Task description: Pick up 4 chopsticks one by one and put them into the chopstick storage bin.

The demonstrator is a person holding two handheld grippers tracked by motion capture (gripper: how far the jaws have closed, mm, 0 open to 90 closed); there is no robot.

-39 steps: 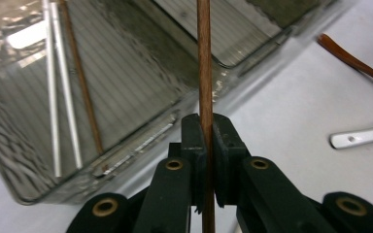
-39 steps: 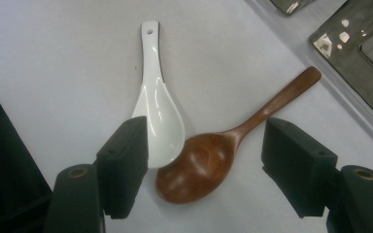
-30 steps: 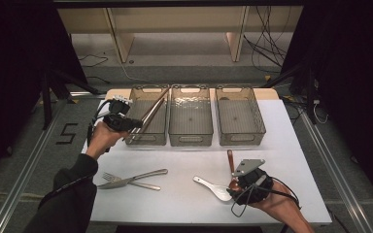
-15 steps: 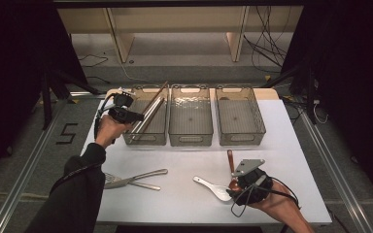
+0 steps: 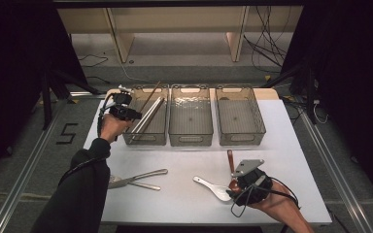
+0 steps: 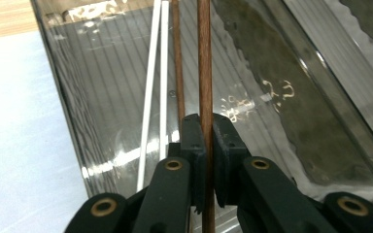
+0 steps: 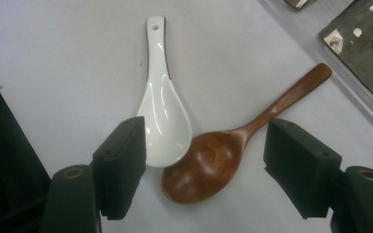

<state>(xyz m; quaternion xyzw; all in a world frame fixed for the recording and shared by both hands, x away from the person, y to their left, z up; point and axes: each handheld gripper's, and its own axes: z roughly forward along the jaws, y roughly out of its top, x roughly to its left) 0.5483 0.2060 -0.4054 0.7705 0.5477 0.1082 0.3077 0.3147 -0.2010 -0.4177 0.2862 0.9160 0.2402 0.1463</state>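
Note:
My left gripper (image 6: 206,141) is shut on a brown wooden chopstick (image 6: 204,58) over the left clear bin (image 6: 68,97). A second brown stick (image 6: 176,58) and two white chopsticks (image 6: 156,73) lie beside it in the bin. From above, the left gripper (image 5: 126,112) sits at that bin's (image 5: 145,141) left edge, with the brown chopstick (image 5: 151,95) slanting up. My right gripper (image 7: 211,165) is open above a white ceramic spoon (image 7: 162,111) and a wooden spoon (image 7: 209,170) that touch on the table. In the high view the right gripper (image 5: 243,182) is at the front right.
A middle bin (image 5: 191,141) and a right bin (image 5: 240,141) stand in a row with the left one. A fork and knife (image 5: 138,178) lie crossed at the front left of the white table (image 5: 291,145). A bin corner (image 7: 364,48) is beyond the spoons.
My left gripper has carried the chopstick farther from the person, along the left bin's edge. The right gripper and both spoons have stayed put.

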